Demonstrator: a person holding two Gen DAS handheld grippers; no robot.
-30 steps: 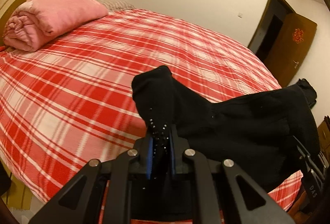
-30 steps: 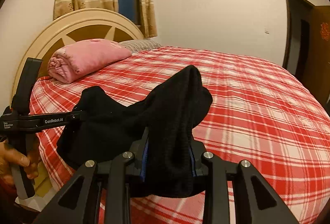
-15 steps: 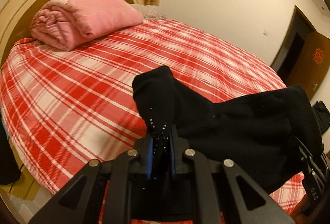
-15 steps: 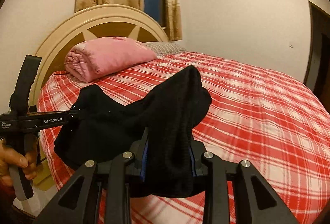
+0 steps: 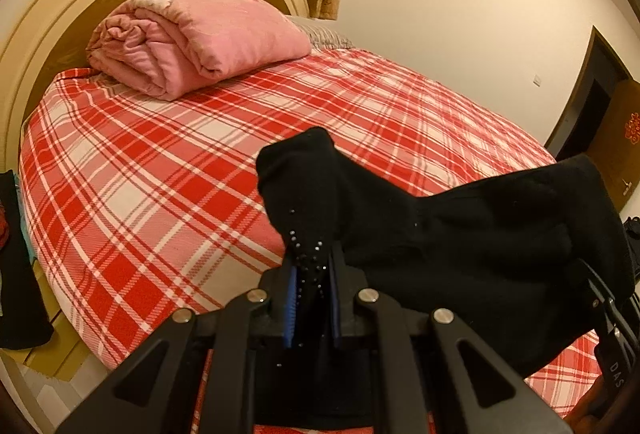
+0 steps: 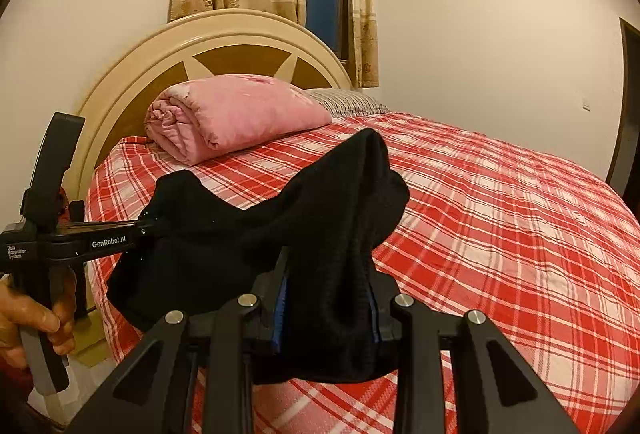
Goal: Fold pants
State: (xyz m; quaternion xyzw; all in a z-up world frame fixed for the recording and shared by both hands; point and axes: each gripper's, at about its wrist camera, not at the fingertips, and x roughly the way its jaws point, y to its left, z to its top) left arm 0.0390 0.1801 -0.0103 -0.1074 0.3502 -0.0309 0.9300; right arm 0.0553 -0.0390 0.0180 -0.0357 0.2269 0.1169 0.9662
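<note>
Only the right wrist view shows a hand (image 6: pixel 36 318). Both tongs, left (image 5: pixel 312 274) and right (image 6: pixel 326 298), pinch the black pants (image 5: pixel 460 234), stretched sideways between them above the bed (image 5: pixel 160 162).

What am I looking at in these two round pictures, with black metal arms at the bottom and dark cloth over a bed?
No robot: a person holds hand tongs, each with a wide-angle camera looking along its fingers. One picture comes from the left tongs, the other from the right tongs. Both are clamped on one pair of black pants, held up above the bed with its red plaid sheet. In the right view you see the person's hand gripping the left tool. A rolled pink quilt lies by the headboard.
</note>
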